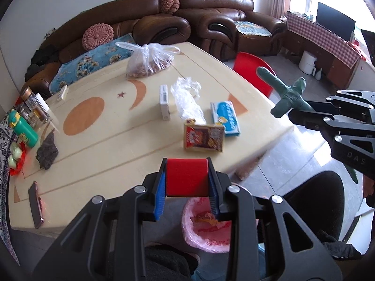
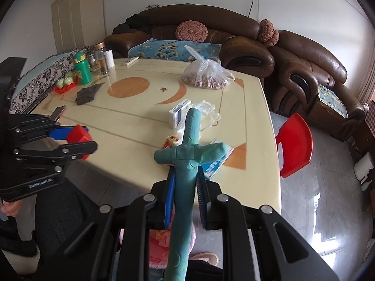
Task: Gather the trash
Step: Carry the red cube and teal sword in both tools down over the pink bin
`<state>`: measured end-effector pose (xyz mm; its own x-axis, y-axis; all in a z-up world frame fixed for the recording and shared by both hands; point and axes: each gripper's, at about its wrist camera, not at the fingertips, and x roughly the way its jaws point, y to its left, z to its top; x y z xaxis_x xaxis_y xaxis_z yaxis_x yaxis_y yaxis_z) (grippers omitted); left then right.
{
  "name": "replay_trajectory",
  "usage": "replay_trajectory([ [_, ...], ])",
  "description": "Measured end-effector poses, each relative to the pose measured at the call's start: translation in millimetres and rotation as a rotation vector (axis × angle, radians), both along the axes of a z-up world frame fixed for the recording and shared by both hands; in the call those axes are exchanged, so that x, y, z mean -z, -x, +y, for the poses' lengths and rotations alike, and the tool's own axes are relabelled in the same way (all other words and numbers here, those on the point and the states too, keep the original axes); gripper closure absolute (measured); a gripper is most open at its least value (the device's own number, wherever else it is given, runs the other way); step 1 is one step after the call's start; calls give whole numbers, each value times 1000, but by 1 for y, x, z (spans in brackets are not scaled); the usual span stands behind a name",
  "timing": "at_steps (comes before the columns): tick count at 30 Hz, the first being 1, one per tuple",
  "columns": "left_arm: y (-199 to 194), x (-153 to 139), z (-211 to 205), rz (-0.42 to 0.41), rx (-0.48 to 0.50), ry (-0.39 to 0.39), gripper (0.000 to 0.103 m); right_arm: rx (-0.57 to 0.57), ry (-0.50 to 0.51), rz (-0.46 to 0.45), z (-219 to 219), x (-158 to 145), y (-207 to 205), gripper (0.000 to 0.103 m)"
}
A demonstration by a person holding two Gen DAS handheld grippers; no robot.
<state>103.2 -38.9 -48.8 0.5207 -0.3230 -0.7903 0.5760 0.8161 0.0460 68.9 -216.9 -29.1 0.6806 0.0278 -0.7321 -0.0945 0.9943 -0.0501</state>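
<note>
Both claws are loaded: the left claw (image 1: 186, 180) grips a red block (image 1: 186, 177) squarely between its blue pads, and the right claw (image 2: 185, 187) is clamped on the stem of a green cross-shaped plush toy (image 2: 189, 149), whose long axis runs straight forward along the fingers. Directly beneath the left claw, just off the desk (image 1: 105, 159) edge, sits the pink-lined trash bin (image 1: 201, 231) (some wrappers already inside). I judge the left is nearer to the bin, with a short unobstructed drop. More litter waits ahead on the desk: a brown packet (image 1: 203, 138), a blue pack (image 1: 225, 117), crumpled clear plastic (image 1: 187, 98).
</note>
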Motion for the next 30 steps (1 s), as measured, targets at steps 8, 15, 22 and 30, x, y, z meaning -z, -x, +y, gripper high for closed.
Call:
replay_trajectory([
  [8,26,13,3,26,29,10,72,-14,-23,33,14,19,26,85],
  [15,35,44,-1,87,52,-7,72,-9,-73,87,18,48,31,85],
  [22,36,78,-7,151,72,-32,72,-5,-107,151,18,80,31,85],
  [30,31,119,-12,238,76,-40,72,1,-148,233,20,122,25,85],
])
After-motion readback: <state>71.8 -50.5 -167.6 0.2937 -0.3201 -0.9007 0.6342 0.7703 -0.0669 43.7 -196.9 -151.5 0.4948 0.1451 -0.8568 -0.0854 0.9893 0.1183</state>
